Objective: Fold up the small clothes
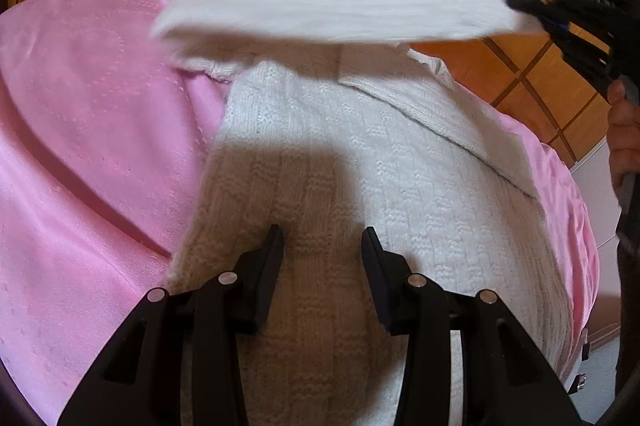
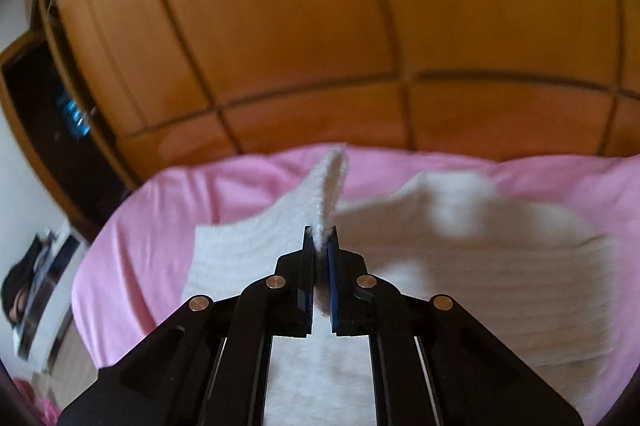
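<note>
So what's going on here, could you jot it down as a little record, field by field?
garment: white knitted sweater, lying spread out
surface: pink bedspread
backdrop: orange wooden wardrobe doors
left gripper: open, above the sweater's body, holding nothing
right gripper: shut on the white sleeve, lifted off the bed
sleeve position: stretched across above the sweater's upper part
fold stage: sleeve in the air, not yet laid down
</note>
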